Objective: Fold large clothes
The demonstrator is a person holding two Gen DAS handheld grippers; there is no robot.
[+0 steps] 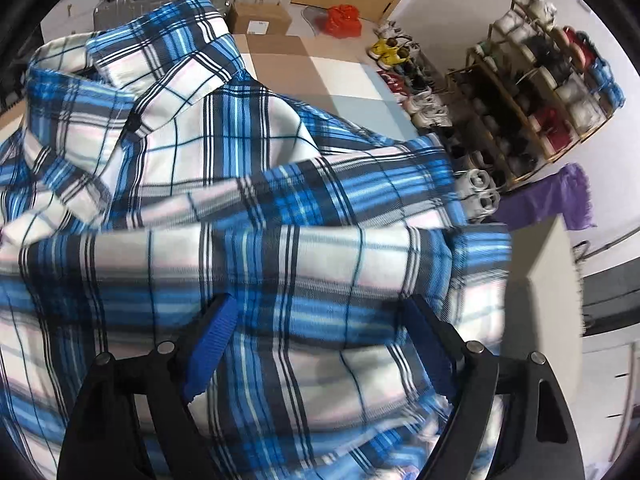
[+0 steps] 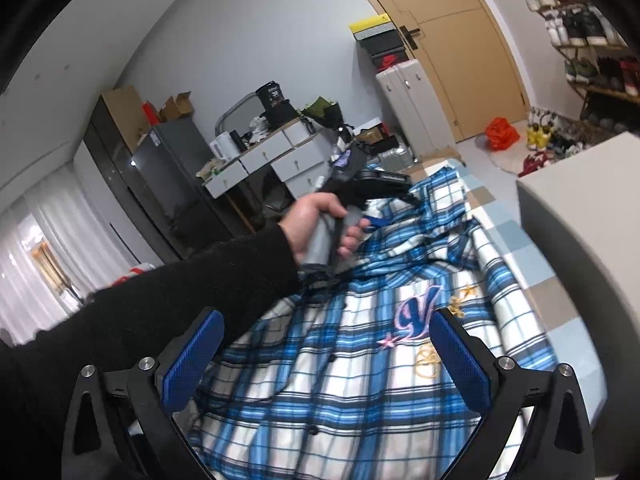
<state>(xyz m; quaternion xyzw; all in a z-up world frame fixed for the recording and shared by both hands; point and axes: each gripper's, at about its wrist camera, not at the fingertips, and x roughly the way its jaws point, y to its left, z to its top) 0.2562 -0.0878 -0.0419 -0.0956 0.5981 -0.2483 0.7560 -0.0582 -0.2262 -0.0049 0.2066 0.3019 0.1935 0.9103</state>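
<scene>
Both claws are released above the plaid shirt (image 1: 248, 184): left claw (image 1: 320, 344) over its folds, right claw (image 2: 324, 356) near the embroidered letter (image 2: 416, 314).

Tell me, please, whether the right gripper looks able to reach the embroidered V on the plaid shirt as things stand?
Probably yes: the right gripper stands open, the V emblem lies uncovered between its fingers on the plaid shirt.

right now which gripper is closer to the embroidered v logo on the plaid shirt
Right. The right gripper hovers open just short of the V logo on the plaid shirt; the left gripper is farther up, near the collar end.
</scene>
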